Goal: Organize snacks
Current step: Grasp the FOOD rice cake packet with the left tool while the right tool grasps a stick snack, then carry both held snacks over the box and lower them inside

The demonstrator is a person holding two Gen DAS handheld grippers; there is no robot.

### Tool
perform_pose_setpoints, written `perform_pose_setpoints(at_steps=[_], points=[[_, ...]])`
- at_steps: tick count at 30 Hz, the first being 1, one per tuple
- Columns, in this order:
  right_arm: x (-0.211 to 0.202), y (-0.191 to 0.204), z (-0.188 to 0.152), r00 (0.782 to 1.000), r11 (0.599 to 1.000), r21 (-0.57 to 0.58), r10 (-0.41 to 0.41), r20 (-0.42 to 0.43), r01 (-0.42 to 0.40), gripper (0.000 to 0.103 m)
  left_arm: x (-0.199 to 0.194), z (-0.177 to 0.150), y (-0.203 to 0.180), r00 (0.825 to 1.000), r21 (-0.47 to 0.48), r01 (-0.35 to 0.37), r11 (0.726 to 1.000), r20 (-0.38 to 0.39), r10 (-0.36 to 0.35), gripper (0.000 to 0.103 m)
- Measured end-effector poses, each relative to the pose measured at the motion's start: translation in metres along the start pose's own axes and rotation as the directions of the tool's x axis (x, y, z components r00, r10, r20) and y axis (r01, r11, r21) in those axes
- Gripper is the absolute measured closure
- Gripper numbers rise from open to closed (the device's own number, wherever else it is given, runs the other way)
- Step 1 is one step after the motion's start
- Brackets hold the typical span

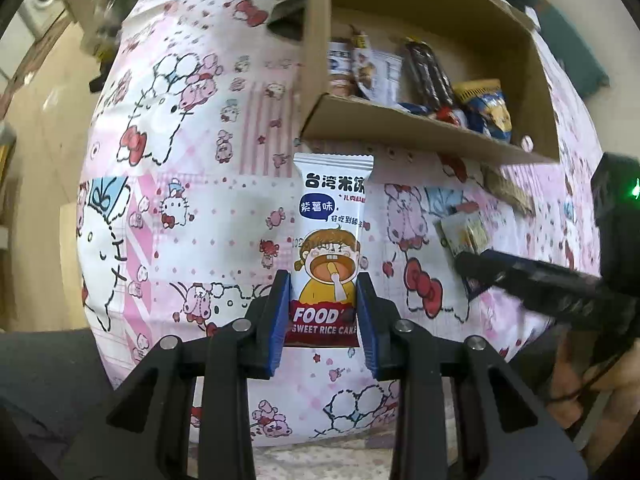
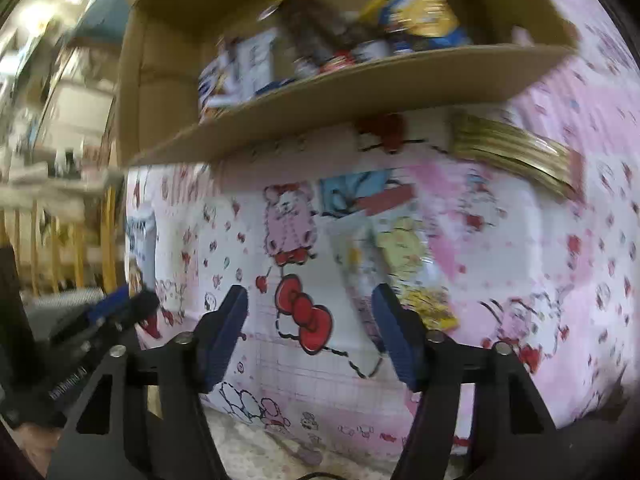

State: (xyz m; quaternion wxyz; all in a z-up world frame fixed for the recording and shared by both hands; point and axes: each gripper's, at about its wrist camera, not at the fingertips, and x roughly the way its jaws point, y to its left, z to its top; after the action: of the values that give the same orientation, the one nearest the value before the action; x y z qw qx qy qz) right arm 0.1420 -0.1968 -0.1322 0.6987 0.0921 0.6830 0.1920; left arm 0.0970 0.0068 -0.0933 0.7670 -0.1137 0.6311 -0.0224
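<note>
pink tablecloth (image 1: 192,200); left claw (image 1: 324,304) grips rice cake packet (image 1: 332,216).

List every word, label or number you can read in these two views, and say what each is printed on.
"台湾米饼": top of the rice cake packet in the left gripper.
"紫薯味": blue badge on it.
"FOOD": dark red band on it.
"SWEET RICE CAKE": under that, last letter cut off.
Snacks in the cardboard box: print too small or blurred.
Right wrist view: nothing readable.

box snacks (image 2: 332,36) blurred (perhaps biscuits), unreadable
</note>
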Motion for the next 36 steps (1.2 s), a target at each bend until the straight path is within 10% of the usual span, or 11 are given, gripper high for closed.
perform_pose_setpoints(at_steps=[7, 9, 36], points=[[0.039, 0.013, -0.002, 0.981, 0.97, -0.18, -0.177, -0.076, 0.161, 0.055, -0.005, 0.004, -0.001, 0.999, 0.016, -0.015, 1.0, 0.046, 0.014, 0.075], [0.038, 0.017, -0.003, 0.978, 0.96, -0.206, -0.203, -0.047, 0.189, 0.086, 0.0, 0.004, -0.001, 0.999, -0.003, 0.017, 1.0, 0.034, -0.017, 0.075], [-0.027, 0.036, -0.024, 0.99, 0.984, -0.145, 0.112, 0.082, -0.1, 0.086, -0.021, -0.002, 0.002, 0.993, -0.055, 0.013, 0.998, 0.12, -0.006, 0.075]])
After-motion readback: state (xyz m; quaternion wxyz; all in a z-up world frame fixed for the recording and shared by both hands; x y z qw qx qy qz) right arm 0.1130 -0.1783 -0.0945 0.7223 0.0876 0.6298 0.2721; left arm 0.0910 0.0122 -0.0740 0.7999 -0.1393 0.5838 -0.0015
